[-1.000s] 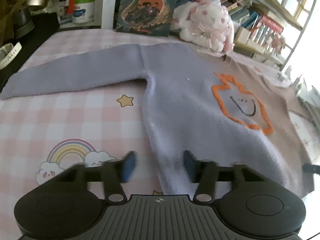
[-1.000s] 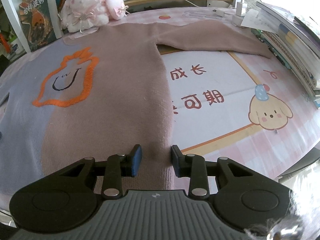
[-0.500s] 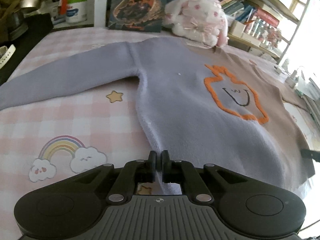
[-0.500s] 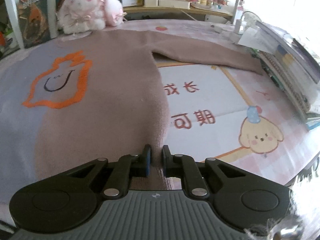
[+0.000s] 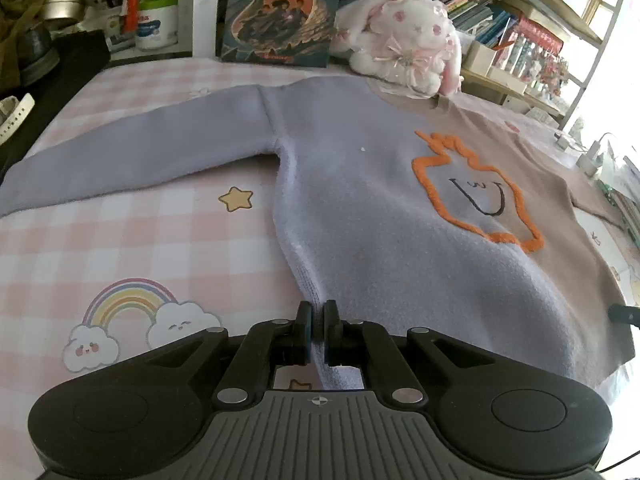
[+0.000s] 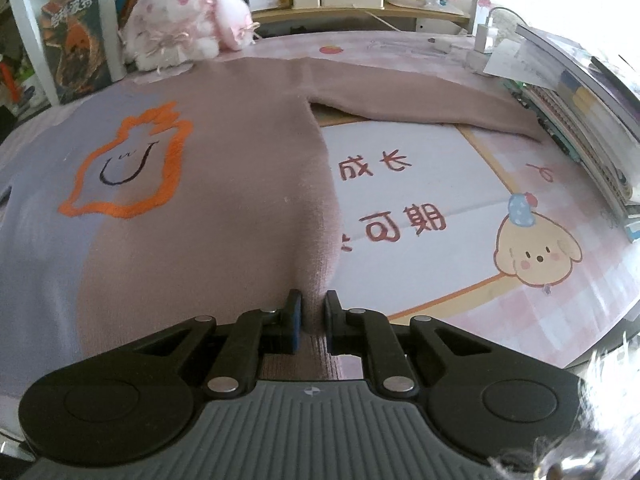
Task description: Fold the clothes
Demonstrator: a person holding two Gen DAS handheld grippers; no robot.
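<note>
Knit hem is pinched in both: the left gripper (image 5: 317, 330) clamps the sweater (image 5: 360, 208) at its lilac corner, the right gripper (image 6: 310, 322) its brown one. Spread flat across the tabletop (image 5: 132, 240), it could slip free if lifted unevenly.

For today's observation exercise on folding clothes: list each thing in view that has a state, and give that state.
Sweater: spread flat, unfolded, both sleeves out.
Left gripper: shut on the sweater's lilac bottom corner.
Right gripper: shut on the sweater's brown bottom corner.
Plush toy: sitting past the collar.
Book: upright, cover facing out.
</note>
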